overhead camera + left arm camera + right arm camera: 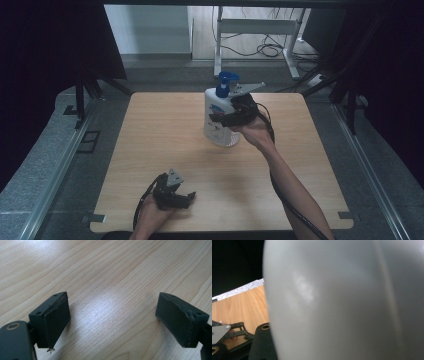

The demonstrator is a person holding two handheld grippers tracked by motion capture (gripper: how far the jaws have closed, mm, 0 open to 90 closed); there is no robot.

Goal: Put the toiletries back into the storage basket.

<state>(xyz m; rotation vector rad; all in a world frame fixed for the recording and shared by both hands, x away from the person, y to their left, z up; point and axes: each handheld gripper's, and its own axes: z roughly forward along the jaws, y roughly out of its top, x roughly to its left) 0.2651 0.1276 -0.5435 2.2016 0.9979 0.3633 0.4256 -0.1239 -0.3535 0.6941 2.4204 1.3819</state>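
A white pump bottle (pixel 215 111) with a blue pump head (pixel 226 82) stands upright at the middle of the wooden table (pixel 150 130). I cannot tell whether its base touches the wood. My right gripper (pixel 221 119) reaches in from the right and is shut on the bottle's body. In the right gripper view the bottle (pixel 342 300) looms close and blurred, and one black jaw shows at the lower left. My left gripper (pixel 186 200) rests near the table's front edge, open. In its own view my left gripper (pixel 113 301) has only bare wood between the jaws.
Grey floor and metal frame rails (pixel 55 170) run along both sides of the table. Black curtains hang at the left and right. Beyond the far edge stand a white metal stand (pixel 260 30) and loose cables (pixel 270 49) on the floor.
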